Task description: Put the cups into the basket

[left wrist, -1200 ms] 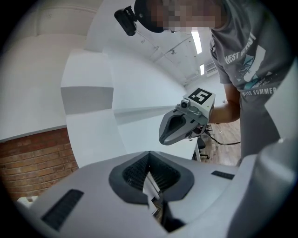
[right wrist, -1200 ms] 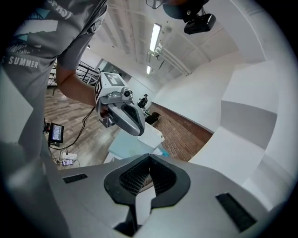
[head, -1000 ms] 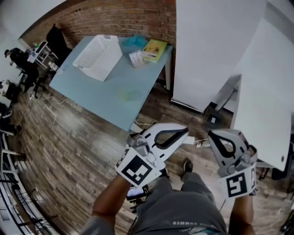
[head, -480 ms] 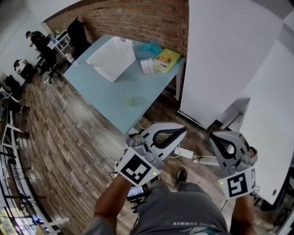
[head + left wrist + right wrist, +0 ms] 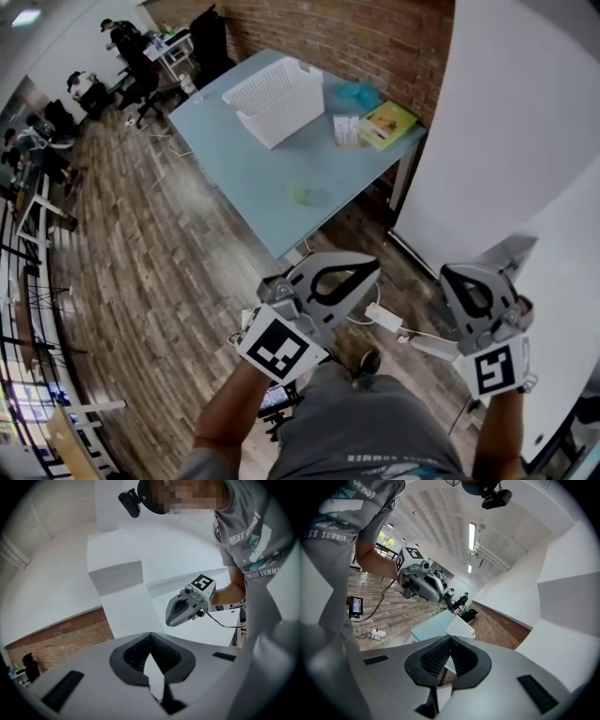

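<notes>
Head view: basket (image 5: pixel 274 99), left gripper view: right tool (image 5: pixel 170 619)

Table (image 5: pixel 246 164) and basket (image 5: pixel 292 120) farther right in head view

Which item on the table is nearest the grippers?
The pale green cup, alone midway along the table; the white basket, teal bundle, small box and yellow book sit at the far end.
</notes>
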Demonstrator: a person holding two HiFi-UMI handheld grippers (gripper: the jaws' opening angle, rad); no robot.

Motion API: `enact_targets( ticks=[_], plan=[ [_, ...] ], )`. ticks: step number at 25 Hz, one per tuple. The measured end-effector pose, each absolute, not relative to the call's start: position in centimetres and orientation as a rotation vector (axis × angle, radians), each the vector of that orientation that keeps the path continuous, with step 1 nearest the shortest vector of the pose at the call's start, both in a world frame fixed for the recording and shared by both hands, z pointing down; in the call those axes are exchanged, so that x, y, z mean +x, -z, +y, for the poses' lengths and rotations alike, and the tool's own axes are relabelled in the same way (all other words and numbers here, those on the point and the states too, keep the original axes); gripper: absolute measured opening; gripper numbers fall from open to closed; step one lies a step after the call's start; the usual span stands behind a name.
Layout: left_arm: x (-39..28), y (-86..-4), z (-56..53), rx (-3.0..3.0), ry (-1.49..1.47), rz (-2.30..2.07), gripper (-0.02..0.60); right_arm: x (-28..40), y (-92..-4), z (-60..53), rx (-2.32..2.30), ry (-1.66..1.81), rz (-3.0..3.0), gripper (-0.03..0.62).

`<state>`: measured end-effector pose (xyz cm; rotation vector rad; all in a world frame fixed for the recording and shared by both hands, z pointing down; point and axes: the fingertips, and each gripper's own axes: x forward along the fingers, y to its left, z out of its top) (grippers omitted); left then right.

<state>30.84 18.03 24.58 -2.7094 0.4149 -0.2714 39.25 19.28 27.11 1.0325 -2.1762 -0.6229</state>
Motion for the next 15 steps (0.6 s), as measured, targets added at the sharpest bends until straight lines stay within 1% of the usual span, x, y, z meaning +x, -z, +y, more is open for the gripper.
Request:
enact_targets(
  ticks=[11,15],
  plan=[
    [19.7,-24.3,15.1,-2.674,0.257,0.669,0.002,30.1,-28.0,14.9,0.889,0.674,-2.233,0.014],
    [17.1,-24.2,14.6,-2.662,0.265,0.730,0.002,27.5,-27.9,14.1,0.843,0.699,-2.253,0.014]
  ],
)
